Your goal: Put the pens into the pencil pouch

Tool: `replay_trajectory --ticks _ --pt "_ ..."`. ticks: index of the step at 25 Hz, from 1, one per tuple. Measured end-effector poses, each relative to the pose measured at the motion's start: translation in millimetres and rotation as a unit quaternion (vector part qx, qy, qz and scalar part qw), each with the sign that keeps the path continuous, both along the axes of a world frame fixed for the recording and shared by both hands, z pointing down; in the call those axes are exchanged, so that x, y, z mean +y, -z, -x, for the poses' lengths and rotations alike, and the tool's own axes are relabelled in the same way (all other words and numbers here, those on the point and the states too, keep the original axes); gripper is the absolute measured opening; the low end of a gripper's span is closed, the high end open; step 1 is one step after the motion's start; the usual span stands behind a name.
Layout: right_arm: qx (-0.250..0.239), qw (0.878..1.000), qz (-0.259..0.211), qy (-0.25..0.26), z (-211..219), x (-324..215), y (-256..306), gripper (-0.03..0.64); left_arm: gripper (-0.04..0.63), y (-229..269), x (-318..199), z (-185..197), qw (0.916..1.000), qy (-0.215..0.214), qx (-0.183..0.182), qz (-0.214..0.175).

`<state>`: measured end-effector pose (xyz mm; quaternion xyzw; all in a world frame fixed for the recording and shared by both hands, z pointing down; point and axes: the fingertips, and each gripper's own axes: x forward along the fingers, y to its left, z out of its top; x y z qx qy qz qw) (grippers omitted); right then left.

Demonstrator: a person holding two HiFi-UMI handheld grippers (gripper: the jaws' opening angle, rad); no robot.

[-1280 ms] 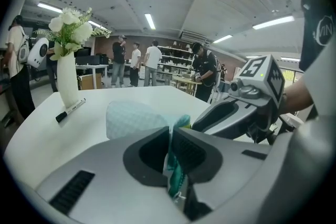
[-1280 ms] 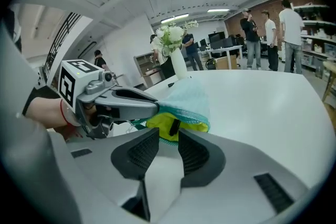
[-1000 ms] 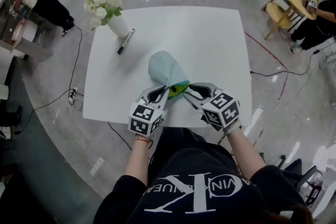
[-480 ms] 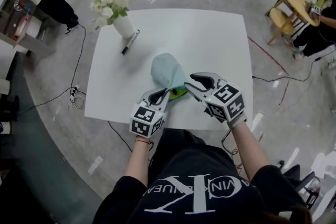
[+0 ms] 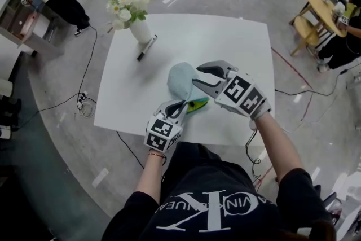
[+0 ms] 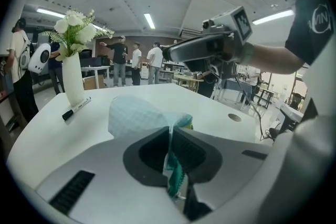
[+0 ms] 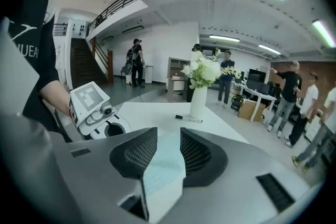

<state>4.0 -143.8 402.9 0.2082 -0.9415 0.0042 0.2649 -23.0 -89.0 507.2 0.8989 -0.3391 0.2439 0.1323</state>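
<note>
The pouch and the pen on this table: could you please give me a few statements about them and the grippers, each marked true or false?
1. The left gripper is shut on the edge of the pouch. True.
2. The pen is inside the pouch. False: it lies on the table beside the vase.
3. The vase holds white flowers. True.
4. The right gripper rests on the table. False: it is held above the pouch, jaws apart.
</note>
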Motion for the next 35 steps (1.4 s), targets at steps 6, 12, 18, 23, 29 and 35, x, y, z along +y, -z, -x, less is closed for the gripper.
replay_trajectory --ticks 6,12,18,23,29,35 --pt "0.105 0.981 -0.111 0.117 39.6 -38.5 7.7 0.146 0.025 -0.9 0.0 -3.8 0.9998 -0.005 0.017 0.010" --pt "0.202 0.943 -0.164 0.210 89.8 -75.9 -17.5 0.146 0.025 0.3 -3.1 -7.7 0.9976 -0.009 0.058 0.038" --pt "0.279 0.900 -0.176 0.284 141.4 -103.0 -69.1 0.141 0.025 -2.1 -7.6 -5.0 0.9941 -0.018 0.083 0.068" --pt "0.348 0.861 -0.240 0.285 179.6 -136.6 -100.8 0.155 0.025 -1.7 -9.5 -1.7 0.9907 -0.023 0.105 0.083" --pt "0.496 0.708 -0.382 0.327 203.7 -167.6 -135.8 0.173 0.025 -3.5 -9.5 -1.8 0.9896 -0.031 0.110 0.088" --pt "0.543 0.649 -0.381 0.372 220.1 -167.8 -165.5 0.196 0.025 -2.2 -15.0 -0.6 0.9881 -0.032 0.120 0.091"
